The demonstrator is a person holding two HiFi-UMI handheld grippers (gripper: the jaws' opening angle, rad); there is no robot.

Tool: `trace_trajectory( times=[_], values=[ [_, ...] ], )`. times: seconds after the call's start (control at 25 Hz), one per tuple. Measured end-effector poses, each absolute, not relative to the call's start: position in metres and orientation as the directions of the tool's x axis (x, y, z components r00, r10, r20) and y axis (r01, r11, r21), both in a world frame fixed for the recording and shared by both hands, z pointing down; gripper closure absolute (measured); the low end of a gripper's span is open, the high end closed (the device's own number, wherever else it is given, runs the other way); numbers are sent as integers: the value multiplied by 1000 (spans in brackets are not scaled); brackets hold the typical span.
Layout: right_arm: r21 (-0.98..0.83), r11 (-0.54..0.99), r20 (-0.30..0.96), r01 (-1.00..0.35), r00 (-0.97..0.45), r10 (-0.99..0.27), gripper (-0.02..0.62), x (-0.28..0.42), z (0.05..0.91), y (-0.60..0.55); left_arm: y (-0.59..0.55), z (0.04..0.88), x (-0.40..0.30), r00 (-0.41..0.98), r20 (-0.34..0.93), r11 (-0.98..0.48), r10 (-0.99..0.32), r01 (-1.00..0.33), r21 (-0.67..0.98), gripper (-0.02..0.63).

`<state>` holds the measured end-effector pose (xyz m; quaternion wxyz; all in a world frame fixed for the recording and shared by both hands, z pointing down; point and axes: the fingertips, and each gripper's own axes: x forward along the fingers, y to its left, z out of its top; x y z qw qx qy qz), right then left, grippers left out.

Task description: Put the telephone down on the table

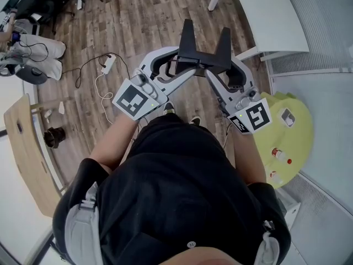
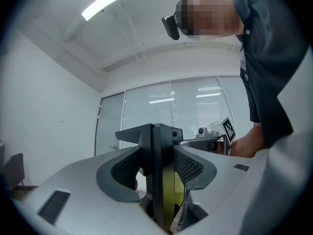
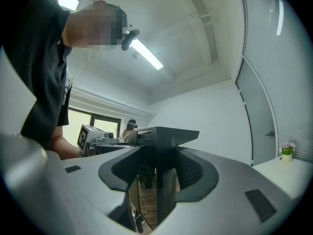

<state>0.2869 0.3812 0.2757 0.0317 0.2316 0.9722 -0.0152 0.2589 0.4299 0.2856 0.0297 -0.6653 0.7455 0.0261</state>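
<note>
In the head view the black telephone point(image 1: 203, 56), a flat piece with two prongs pointing away from me, hangs above the wooden floor in front of my body. My left gripper point(image 1: 181, 66) clamps its left end and my right gripper point(image 1: 218, 72) its right end. The left gripper view has my left gripper point(image 2: 156, 169) with its meshed pads point(image 2: 124, 169) pressed on the telephone's thin black edge point(image 2: 159, 146). Seen from the right gripper view, my right gripper point(image 3: 159, 174) is likewise shut on the black body point(image 3: 164, 136). Both grippers point level.
A white table point(image 1: 270, 15) stands ahead at the upper right. A round yellow-green table point(image 1: 298, 142) with small bottles is at the right. On the floor lie a power strip with cable point(image 1: 107, 65), bags point(image 1: 33, 54) and a wooden board point(image 1: 25, 148) at the left.
</note>
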Motion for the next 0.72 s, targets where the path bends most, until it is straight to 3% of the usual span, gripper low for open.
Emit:
trace_trajectory(
  times=[0.72],
  values=[
    [-15, 890, -90, 456, -887, 453, 367, 260, 287, 395, 444, 296, 232, -121, -81, 122, -989, -992, -10, 388]
  ],
)
